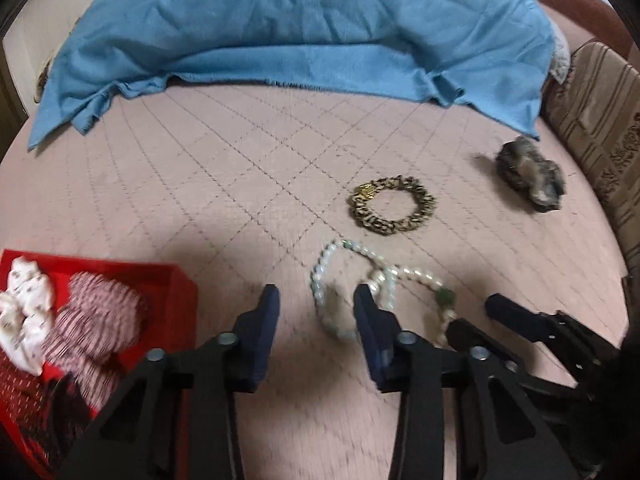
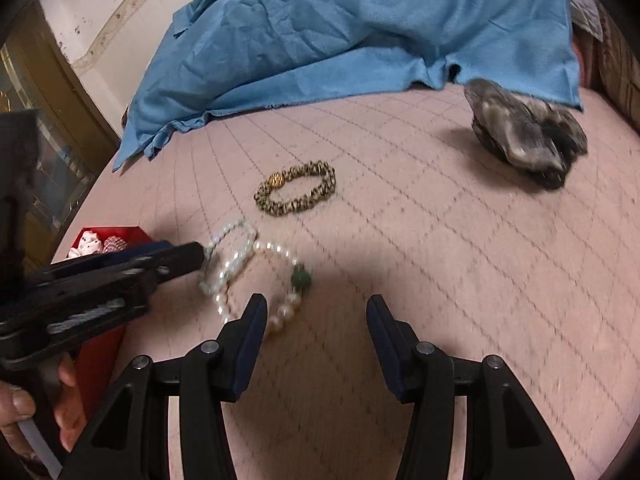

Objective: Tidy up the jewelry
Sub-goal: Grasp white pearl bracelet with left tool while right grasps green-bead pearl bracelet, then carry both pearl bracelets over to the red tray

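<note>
- Pink quilted bed [image 1: 200, 184], blue cloth [image 1: 300, 28] far beyond the jaws.
- Left gripper [image 1: 316, 304]: jaws wide, empty; right jaw tip at pearl necklace [image 1: 352, 276].
- Right gripper [image 2: 316, 316]: jaws wide, empty; necklace by left jaw.
- Gold bracelet [image 1: 392, 210] just beyond.
- Red tray [image 1: 176, 280] left.

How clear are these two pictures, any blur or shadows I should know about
Left wrist view: motion blur smears the pearl beads and the scrunchies in the red tray; fisheye bends the quilted mattress lines. Right wrist view: the gold bracelet is fairly sharp, the grey scrunchie blurred, with a soft shadow.
</note>
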Demonstrator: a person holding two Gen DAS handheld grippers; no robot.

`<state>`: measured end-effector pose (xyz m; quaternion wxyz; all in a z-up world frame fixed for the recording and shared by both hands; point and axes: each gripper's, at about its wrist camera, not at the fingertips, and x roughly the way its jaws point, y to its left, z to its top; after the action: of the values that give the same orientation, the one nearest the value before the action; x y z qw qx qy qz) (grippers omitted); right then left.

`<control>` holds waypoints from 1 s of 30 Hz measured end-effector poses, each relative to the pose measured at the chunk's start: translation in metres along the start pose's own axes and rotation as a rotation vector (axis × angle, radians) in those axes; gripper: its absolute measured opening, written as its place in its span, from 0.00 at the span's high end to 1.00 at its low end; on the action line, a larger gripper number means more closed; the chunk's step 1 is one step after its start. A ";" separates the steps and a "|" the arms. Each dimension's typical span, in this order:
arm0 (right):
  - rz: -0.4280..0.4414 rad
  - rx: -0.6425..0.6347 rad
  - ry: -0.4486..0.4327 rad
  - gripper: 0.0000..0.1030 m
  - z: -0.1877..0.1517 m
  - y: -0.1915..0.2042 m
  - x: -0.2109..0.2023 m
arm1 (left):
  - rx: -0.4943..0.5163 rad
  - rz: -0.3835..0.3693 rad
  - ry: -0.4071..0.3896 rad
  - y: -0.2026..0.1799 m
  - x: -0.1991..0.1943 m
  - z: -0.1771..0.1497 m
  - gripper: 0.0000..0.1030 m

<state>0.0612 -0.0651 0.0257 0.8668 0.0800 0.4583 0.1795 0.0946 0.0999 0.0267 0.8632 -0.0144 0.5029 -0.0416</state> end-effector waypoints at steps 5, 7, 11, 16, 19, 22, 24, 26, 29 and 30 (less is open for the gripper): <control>-0.043 -0.084 0.002 0.49 0.005 0.012 0.009 | -0.004 0.005 -0.009 0.002 0.015 0.005 0.69; -0.071 -0.113 0.004 0.55 0.003 0.016 0.012 | 0.018 0.019 -0.019 -0.001 0.017 0.005 0.69; -0.107 -0.180 0.010 0.86 0.003 0.029 0.015 | 0.046 0.040 -0.039 -0.008 0.018 0.003 0.83; -0.077 -0.173 0.008 0.90 -0.003 0.031 0.006 | 0.029 -0.012 -0.030 -0.009 0.007 0.000 0.95; -0.060 -0.141 -0.010 0.90 -0.007 0.029 -0.008 | 0.015 -0.036 -0.036 -0.010 -0.004 -0.005 0.95; -0.043 -0.114 -0.031 0.90 -0.011 0.026 -0.025 | 0.006 -0.060 -0.042 -0.011 -0.017 -0.011 0.95; -0.040 -0.105 -0.044 0.90 -0.013 0.026 -0.035 | 0.003 -0.077 -0.052 -0.012 -0.029 -0.015 0.95; -0.036 -0.100 -0.056 0.90 -0.016 0.026 -0.047 | 0.000 -0.096 -0.063 -0.014 -0.042 -0.019 0.95; -0.031 -0.097 -0.071 0.90 -0.019 0.029 -0.059 | 0.000 -0.125 -0.082 -0.016 -0.063 -0.025 0.95; -0.028 -0.095 -0.075 0.90 -0.021 0.031 -0.064 | 0.002 -0.133 -0.092 -0.016 -0.072 -0.028 0.95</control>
<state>0.0035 -0.0621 0.0725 0.8887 0.0389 0.4173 0.1858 0.0338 0.0905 0.0764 0.8807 -0.0487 0.4608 -0.0985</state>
